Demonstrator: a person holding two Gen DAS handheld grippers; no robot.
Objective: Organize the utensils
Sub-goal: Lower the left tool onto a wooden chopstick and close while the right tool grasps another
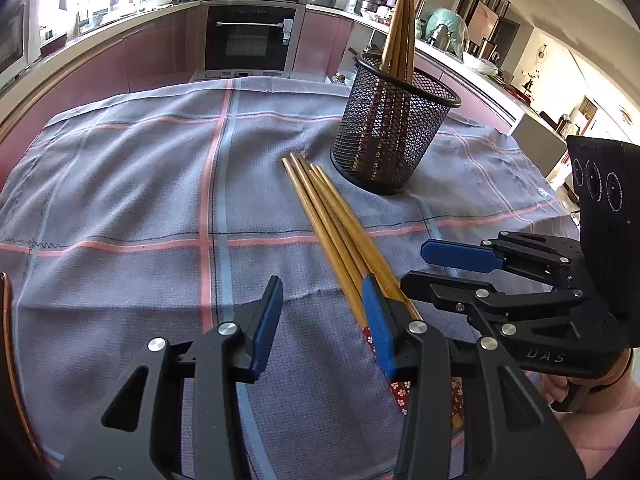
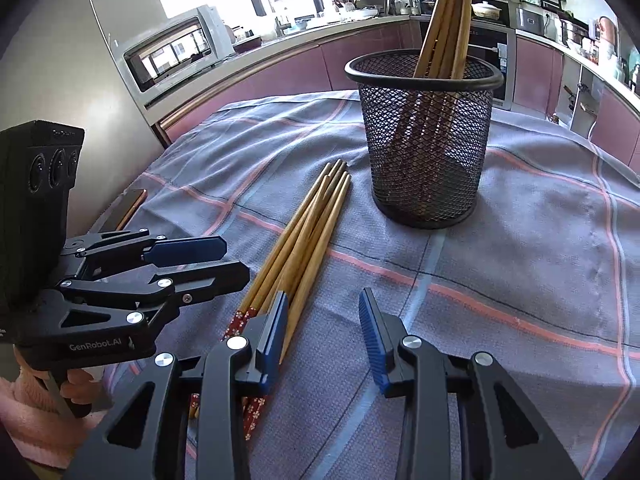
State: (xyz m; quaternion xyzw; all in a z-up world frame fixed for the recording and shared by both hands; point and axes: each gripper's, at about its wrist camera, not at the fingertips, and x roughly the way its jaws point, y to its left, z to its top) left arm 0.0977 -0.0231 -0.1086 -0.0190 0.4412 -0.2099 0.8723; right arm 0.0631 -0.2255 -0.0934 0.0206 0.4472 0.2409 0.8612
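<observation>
Several wooden chopsticks [image 1: 332, 220] with red flowered ends lie bundled on the cloth, tips pointing at a black mesh holder [image 1: 394, 128]. The holder stands upright with several chopsticks in it [image 1: 402, 28]. My left gripper [image 1: 320, 328] is open and empty, its right finger beside the bundle's thick ends. My right gripper [image 2: 324, 336] is open and empty, its left finger next to the same bundle [image 2: 304, 232]. The holder also shows in the right wrist view [image 2: 426, 140]. Each gripper shows in the other's view: the right one [image 1: 440, 268], the left one [image 2: 224, 260].
A grey-blue checked cloth [image 1: 140, 184] covers the table. A phone [image 2: 128, 206] lies at the table's left edge. Kitchen counters, an oven [image 1: 250, 38] and a microwave [image 2: 176, 52] stand behind the table.
</observation>
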